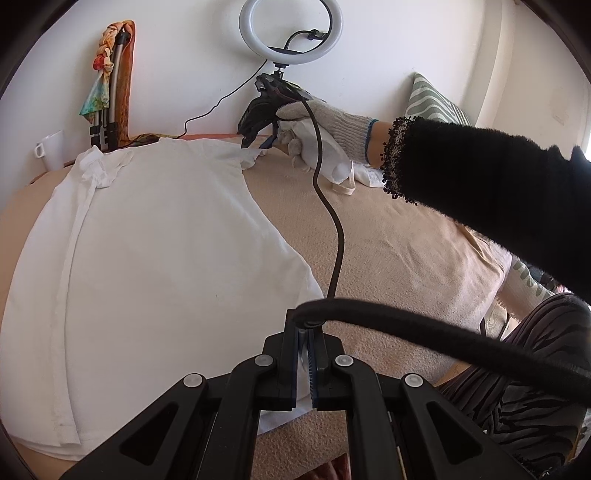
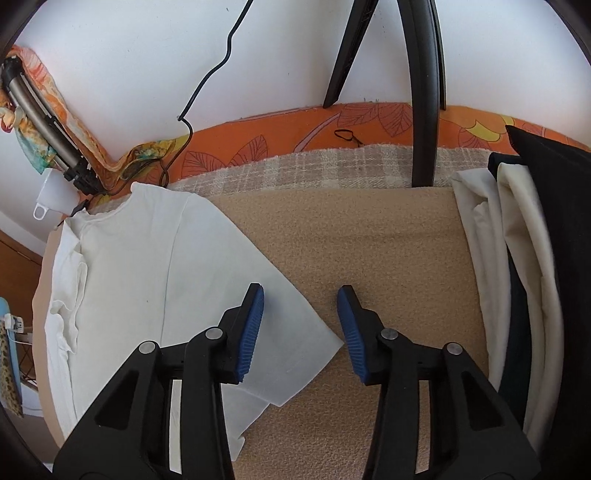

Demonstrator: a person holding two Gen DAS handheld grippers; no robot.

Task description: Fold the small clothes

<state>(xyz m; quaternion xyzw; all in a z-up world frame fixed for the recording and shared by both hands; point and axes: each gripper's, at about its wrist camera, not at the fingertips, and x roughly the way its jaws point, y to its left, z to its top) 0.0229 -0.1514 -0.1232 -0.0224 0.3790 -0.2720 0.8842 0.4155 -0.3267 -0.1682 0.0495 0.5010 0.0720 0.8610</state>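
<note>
A white button shirt (image 1: 147, 251) lies spread flat on the beige cloth-covered table (image 1: 388, 251). My left gripper (image 1: 306, 336) is shut on the shirt's near hem corner at the table's front. In the left wrist view my right gripper (image 1: 258, 142) hovers at the far sleeve tip, held by a gloved hand. In the right wrist view the shirt (image 2: 155, 280) lies to the left, and my right gripper (image 2: 300, 321) is open, its left blue pad over the sleeve corner and its right pad over bare table (image 2: 369, 236).
A stack of folded white and dark clothes (image 2: 517, 280) lies at the right. A white mug (image 1: 51, 149) stands at the far left. A ring light (image 1: 290, 29) with its stand legs (image 2: 424, 92) and cable stands at the back wall. A black cable (image 1: 332, 236) crosses the table.
</note>
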